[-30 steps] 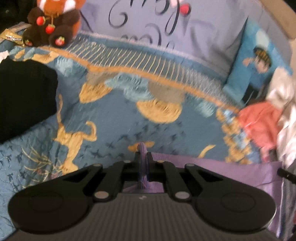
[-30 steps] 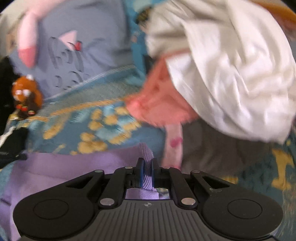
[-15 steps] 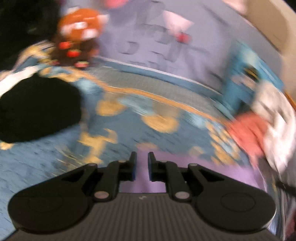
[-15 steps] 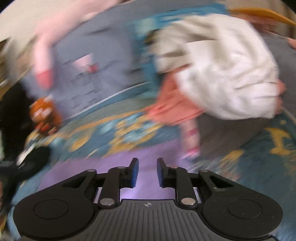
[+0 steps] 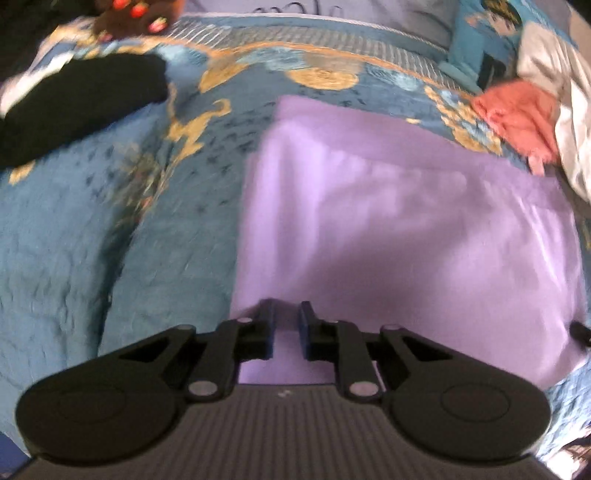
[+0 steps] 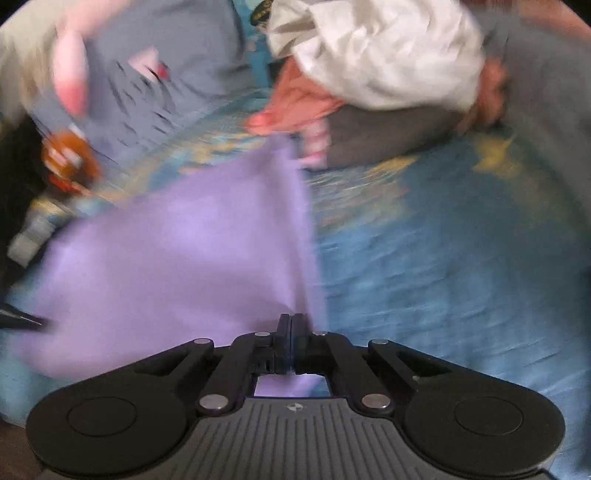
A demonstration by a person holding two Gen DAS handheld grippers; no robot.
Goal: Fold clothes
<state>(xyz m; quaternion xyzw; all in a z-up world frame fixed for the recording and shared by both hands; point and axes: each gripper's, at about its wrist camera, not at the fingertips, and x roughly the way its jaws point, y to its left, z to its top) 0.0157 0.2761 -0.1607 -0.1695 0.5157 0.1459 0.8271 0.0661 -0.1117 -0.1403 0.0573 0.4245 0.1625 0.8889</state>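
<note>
Purple cloth (image 5: 406,229) flat on blue bedspread (image 5: 74,240).

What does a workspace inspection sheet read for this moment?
Surface: blue quilted bedspread with gold pattern.
Job's things: lilac cloth spread flat; black garment at the left.
Clutter: white garment, coral garment and grey garment heaped together; brown plush toy.
Grippers: left gripper closing over the cloth, nothing between its pads; right gripper shut at the cloth's edge, grip unclear.
Cables: nothing seen.
Surroundings: grey-blue lettered pillow; blue cartoon cushion.
</note>
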